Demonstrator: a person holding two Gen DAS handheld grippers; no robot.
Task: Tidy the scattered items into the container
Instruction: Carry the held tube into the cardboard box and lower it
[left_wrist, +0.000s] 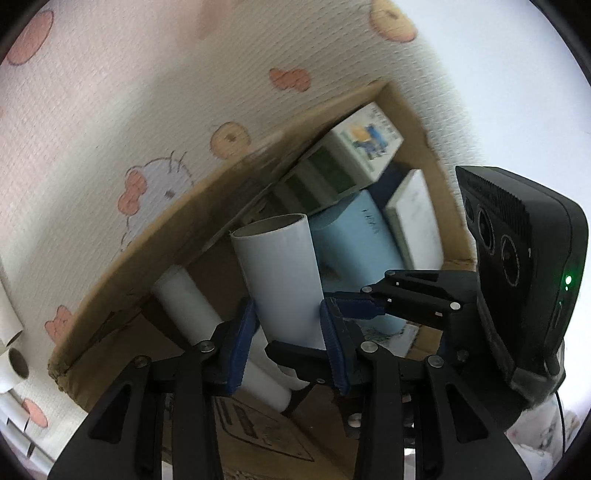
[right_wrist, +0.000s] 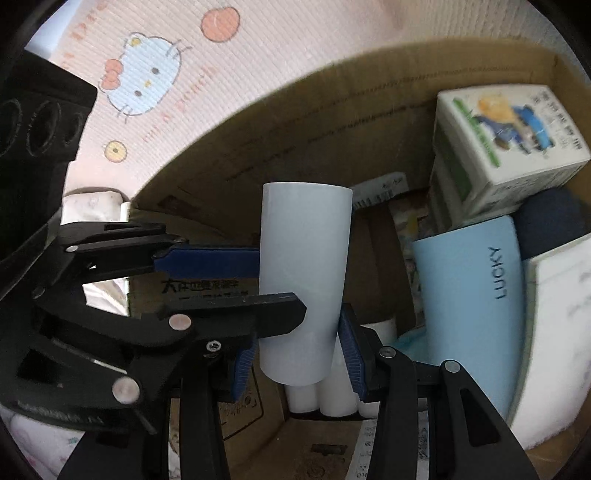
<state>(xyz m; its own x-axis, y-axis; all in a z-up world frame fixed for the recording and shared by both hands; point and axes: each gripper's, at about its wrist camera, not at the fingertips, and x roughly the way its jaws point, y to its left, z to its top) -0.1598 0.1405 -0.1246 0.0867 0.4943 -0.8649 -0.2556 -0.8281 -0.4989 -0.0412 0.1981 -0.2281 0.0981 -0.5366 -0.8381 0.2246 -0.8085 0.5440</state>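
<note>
A white tube (left_wrist: 280, 280) (right_wrist: 303, 280) hangs upright over the open cardboard box (left_wrist: 184, 206) (right_wrist: 295, 122). Both grippers grip it. My left gripper (left_wrist: 288, 343) has its blue pads pressed on the tube's lower part. My right gripper (right_wrist: 297, 358) clamps the same tube from its own side. In the right wrist view the left gripper's fingers (right_wrist: 207, 260) reach in from the left onto the tube. In the left wrist view the right gripper's fingers (left_wrist: 354, 306) come in from the right. More white tubes (left_wrist: 184, 302) (right_wrist: 332, 391) lie in the box below.
In the box lie a light blue item marked LUCKY (right_wrist: 472, 295) (left_wrist: 354, 240), a printed carton (right_wrist: 506, 140) (left_wrist: 351, 158), a white flat block (left_wrist: 413, 218) and a dark blue round thing (right_wrist: 550, 218). A cartoon-print cloth (right_wrist: 147, 81) lies under the box. Loose white tubes (left_wrist: 11, 354) lie outside it, left.
</note>
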